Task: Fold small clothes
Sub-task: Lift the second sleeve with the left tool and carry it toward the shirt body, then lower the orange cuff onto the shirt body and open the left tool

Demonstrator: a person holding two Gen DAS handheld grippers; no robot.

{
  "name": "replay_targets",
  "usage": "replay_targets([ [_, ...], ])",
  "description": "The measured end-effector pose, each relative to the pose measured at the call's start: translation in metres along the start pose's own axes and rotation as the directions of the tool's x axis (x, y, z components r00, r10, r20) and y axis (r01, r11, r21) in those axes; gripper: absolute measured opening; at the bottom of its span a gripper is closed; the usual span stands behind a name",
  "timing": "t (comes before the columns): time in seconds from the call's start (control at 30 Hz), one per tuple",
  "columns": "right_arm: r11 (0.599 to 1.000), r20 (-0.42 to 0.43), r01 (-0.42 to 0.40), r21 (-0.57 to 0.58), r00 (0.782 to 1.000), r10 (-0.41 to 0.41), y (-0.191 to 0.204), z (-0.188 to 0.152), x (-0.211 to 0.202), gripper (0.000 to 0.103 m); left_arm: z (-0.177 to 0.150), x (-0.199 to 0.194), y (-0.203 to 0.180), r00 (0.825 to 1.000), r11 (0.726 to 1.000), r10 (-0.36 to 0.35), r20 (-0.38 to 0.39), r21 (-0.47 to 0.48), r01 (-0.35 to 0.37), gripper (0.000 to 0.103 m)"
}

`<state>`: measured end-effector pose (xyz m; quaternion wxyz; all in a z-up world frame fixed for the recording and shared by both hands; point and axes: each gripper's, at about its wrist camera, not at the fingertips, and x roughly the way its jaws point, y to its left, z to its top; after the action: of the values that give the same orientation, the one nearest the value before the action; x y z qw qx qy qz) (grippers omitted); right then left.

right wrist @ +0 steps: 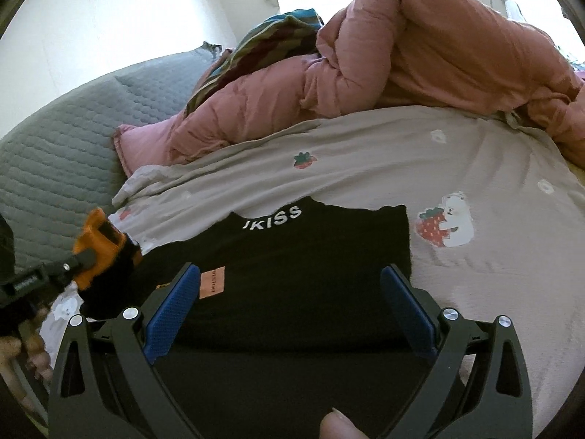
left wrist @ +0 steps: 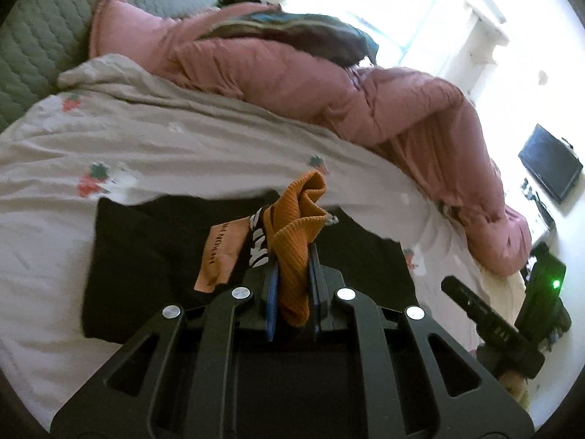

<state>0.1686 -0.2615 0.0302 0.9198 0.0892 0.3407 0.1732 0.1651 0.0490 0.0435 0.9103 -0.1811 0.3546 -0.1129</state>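
Left tongs [left wrist: 292, 256] clamp the orange ribbed cuff [left wrist: 298, 226], lifted above the bed sheet [left wrist: 164, 139]. Black garment [right wrist: 292, 263] lies flat there, "KISS" lettering [right wrist: 272, 217] readable, orange tag [right wrist: 211, 282] beside. Right tongs [right wrist: 292, 307] gape wide over it; bare sheet rightward.

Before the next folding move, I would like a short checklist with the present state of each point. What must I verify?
1. Left gripper shut on the orange ribbed cuff: ok.
2. Right gripper open, holding nothing: ok.
3. Black garment lies flat on the strawberry sheet: mostly ok; its left part is lifted.
4. Right gripper clear of the cloth: cannot tell.
5. Pink duvet apart from the garment: ok.
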Motion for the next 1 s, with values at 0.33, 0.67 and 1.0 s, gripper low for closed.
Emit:
replay_targets([
  [0.33, 1.0, -0.03, 0.017, -0.003, 0.999, -0.017, -0.003, -0.002, 0.009, 0.098, -0.026, 0.039, 0.001, 0.989, 0.995, -0.099, -0.109, -0.026, 0.097, 0.03],
  [0.67, 0.996, -0.152, -0.054, -0.077, 0.988, 0.042, 0.04, -0.023, 0.04, 0.098, -0.014, 0.008, 0.042, 0.995, 0.996, 0.09, 0.05, 0.007, -0.091, 0.045],
  [1.0, 0.975, -0.307, -0.109, -0.194, 0.951, 0.046, 0.1, -0.058, 0.092, 0.096, -0.016, -0.021, 0.104, 0.952, 0.965, 0.262, 0.158, -0.041, -0.259, 0.057],
])
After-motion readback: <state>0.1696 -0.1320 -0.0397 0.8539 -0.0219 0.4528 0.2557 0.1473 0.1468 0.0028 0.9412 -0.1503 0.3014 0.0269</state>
